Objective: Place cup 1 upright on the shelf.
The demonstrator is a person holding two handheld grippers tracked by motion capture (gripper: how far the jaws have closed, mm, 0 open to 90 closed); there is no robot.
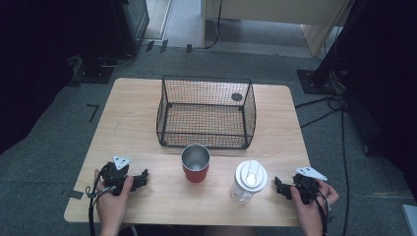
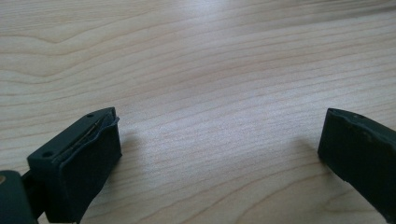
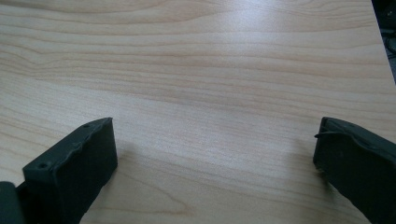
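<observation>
A black wire basket (image 1: 164, 120) stands at the middle back of the wooden table (image 1: 133, 98). In front of it is a red cup (image 1: 195, 163) with a metal inside, upright. To its right stands a clear jar with a white lid (image 1: 250, 180). My left gripper (image 1: 142, 178) rests near the front left edge, held by a hand, jaws pointing right toward the cup. My right gripper (image 1: 278, 186) lies near the front right edge, jaws pointing left at the jar. In both gripper views the jaws stand wide apart over bare wood: left gripper (image 2: 219, 140), right gripper (image 3: 215, 144).
The basket holds nothing that I can see. A dark round mark (image 1: 237, 97) shows behind its mesh on the table. Cables (image 1: 324, 105) and stand bases (image 1: 314, 81) lie on the grey floor around the table.
</observation>
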